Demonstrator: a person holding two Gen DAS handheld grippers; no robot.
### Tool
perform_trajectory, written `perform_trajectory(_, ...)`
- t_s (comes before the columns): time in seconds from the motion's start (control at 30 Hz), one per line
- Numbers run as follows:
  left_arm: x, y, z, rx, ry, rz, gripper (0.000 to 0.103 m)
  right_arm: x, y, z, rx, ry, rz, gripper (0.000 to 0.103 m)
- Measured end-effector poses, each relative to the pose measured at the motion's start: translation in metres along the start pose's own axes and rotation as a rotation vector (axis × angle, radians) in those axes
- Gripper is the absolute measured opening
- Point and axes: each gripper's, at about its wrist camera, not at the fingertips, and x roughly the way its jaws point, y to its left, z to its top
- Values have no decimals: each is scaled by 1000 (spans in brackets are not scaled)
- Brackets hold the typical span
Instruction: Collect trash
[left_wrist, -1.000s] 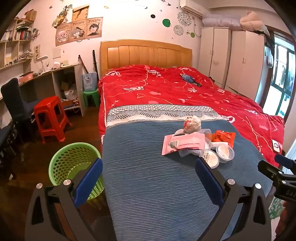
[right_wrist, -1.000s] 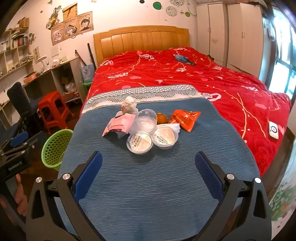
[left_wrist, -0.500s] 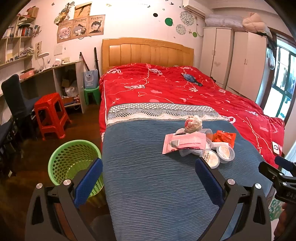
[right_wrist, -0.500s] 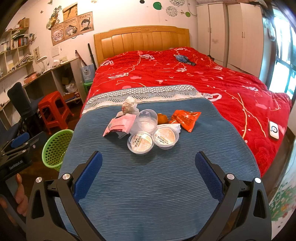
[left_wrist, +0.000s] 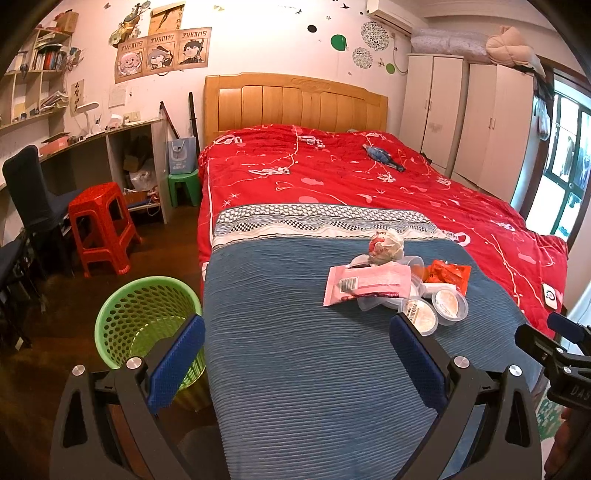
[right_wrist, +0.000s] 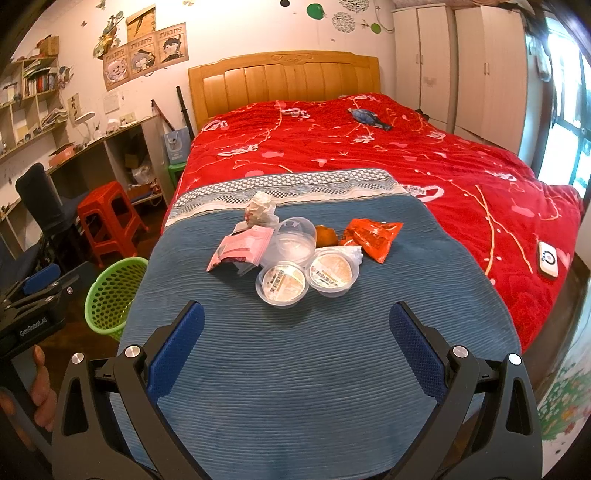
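A pile of trash lies on the blue blanket (right_wrist: 295, 369) at the foot of the bed: a pink wrapper (right_wrist: 242, 247), a crumpled paper ball (right_wrist: 260, 208), a clear empty cup (right_wrist: 293, 243), two lidded plastic cups (right_wrist: 282, 284), an orange wrapper (right_wrist: 373, 236) and a brown lump (right_wrist: 325, 236). The pile also shows in the left wrist view (left_wrist: 369, 282). A green mesh bin (left_wrist: 147, 325) stands on the floor left of the bed. My left gripper (left_wrist: 295, 358) is open and empty above the blanket's left part. My right gripper (right_wrist: 295, 347) is open and empty, short of the pile.
A red quilt (right_wrist: 406, 147) covers the far bed, with a blue toy (right_wrist: 369, 118) and a white device (right_wrist: 550, 258) on it. A red stool (left_wrist: 101, 225), a green stool (left_wrist: 183, 188), a dark chair (left_wrist: 33, 195) and a desk stand at the left. Wardrobes (left_wrist: 480, 118) stand at the right.
Both grippers have shifted slightly; the left view has swung a little so the bin and pile sit slightly lower. Both stay open and empty.
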Motion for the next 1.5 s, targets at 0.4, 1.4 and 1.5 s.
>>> perform_trajectory(0.4, 7, 0, -2, -13, 16, 0, 97, 3, -1, -4, 0, 9, 4, 98)
perform_trajectory(1.4, 46, -17, 15, 18, 78, -28, 97, 46, -34, 5, 11, 64, 18, 98)
perform_trajectory(1.5, 54, -18, 17, 27, 89, -26, 97, 55, -40, 6, 14, 79, 15, 98)
